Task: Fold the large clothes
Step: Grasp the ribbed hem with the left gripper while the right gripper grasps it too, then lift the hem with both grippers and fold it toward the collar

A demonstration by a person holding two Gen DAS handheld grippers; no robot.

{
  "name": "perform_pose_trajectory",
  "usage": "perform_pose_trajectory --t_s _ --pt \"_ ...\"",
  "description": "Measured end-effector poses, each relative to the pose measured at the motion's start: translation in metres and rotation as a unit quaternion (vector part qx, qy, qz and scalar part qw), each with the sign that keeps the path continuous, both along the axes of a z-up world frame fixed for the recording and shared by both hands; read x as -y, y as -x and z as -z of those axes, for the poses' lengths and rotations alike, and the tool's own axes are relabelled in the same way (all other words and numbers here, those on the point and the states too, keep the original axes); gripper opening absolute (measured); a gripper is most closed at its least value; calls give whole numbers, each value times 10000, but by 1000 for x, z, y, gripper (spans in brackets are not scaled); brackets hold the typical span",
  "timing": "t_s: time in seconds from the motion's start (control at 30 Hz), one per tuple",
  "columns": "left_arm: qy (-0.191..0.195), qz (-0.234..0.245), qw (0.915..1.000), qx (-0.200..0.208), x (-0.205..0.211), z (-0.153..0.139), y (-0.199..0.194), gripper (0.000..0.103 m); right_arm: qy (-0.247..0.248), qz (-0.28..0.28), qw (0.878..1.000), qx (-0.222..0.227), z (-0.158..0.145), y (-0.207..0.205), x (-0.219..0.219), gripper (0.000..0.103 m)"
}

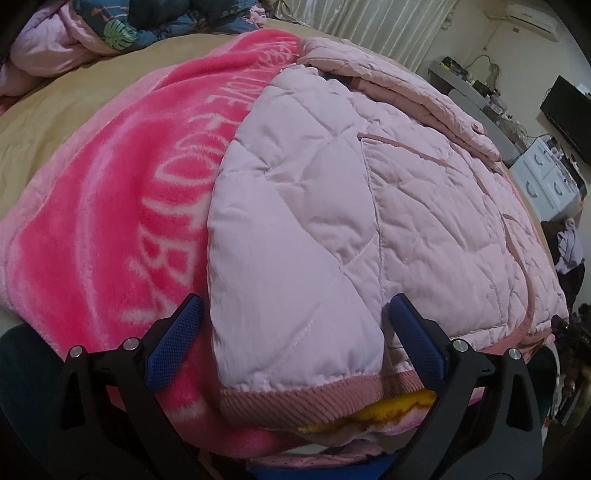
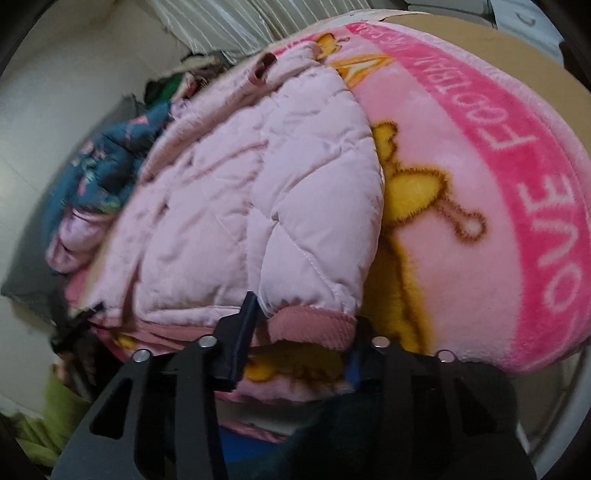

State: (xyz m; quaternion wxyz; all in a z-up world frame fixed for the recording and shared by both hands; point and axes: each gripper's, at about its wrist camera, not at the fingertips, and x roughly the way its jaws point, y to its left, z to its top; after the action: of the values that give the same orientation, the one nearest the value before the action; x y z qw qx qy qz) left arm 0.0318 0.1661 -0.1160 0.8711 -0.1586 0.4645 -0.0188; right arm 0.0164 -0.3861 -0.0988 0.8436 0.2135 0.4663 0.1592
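A pale pink quilted jacket (image 1: 332, 206) lies spread over a bright pink fleece blanket (image 1: 110, 221) on a bed (image 1: 55, 110), its ribbed hem (image 1: 314, 391) at the near edge, where both hand-held grippers work. The left gripper (image 1: 295, 343) hovers over one hem corner with its blue-padded jaws wide apart, straddling the quilted panel without pinching it, apparently lined up for a grab. The right gripper (image 2: 295, 332) has its jaws drawn in around the jacket's other ribbed corner (image 2: 314, 328); one finger presses against the fabric, the other is hidden behind the cuff-like fold, so a firm clamp looks likely but cannot be confirmed. Holding both hem corners would let the garment be lifted and folded away from the near edge toward its collar end. The blanket underneath, printed with yellow figures and white lettering, could be caught along with the hem. A heap of other clothes (image 1: 110, 33), dark blue floral among them, crowds the far corner of the bed, while a white cabinet (image 1: 546, 181) and curtains (image 1: 369, 22) stand beyond.
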Motion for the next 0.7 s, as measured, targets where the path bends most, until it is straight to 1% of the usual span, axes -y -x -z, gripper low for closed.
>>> perform_pose_trajectory --t_s 0.07,0.13,0.17,0.23,0.27,0.3,0.33,0.4,0.43,0.47,0.53,0.63,0.7 --pt "71 -7 10000 31 1 -1 1 93 -153 32 9999 -55 4 -3 2 41" --pt "72 -4 10000 65 2 -2 1 84 -442 106 9989 -124 9 -7 6 46" --pt "70 -5 9999 92 3 -3 1 80 -577 144 9981 -143 11 -10 7 46" --pt "80 -9 9998 165 3 -7 2 57 -661 158 9976 -140 13 -15 6 46" --pt "53 -43 9998 193 3 -9 2 50 -607 136 9980 -114 12 -16 3 44" --pt "160 0 9994 295 3 -13 3 28 -564 121 9983 -82 10 -18 1 38" --pt "220 8 9991 372 3 -18 3 21 -540 93 9985 3 5 -19 -2 28" --pt "139 46 9987 492 7 -27 2 14 -444 33 9987 247 -8 -19 -6 20" --pt "118 64 9982 584 9 -33 1 12 -375 -7 9985 392 -17 -20 -9 18" --pt "143 76 9978 648 10 -38 0 12 -334 -38 9981 513 -23 -21 -11 17" --pt "190 112 9961 857 12 -54 -4 10 -248 -115 9958 876 -45 -22 -17 16" --pt "45 203 9926 1198 18 -78 -10 9 -165 -182 9913 1296 -73 -27 -24 15" --pt "35 239 9901 1382 21 -94 -17 9 -90 -204 9879 1533 -90 -32 -28 14"
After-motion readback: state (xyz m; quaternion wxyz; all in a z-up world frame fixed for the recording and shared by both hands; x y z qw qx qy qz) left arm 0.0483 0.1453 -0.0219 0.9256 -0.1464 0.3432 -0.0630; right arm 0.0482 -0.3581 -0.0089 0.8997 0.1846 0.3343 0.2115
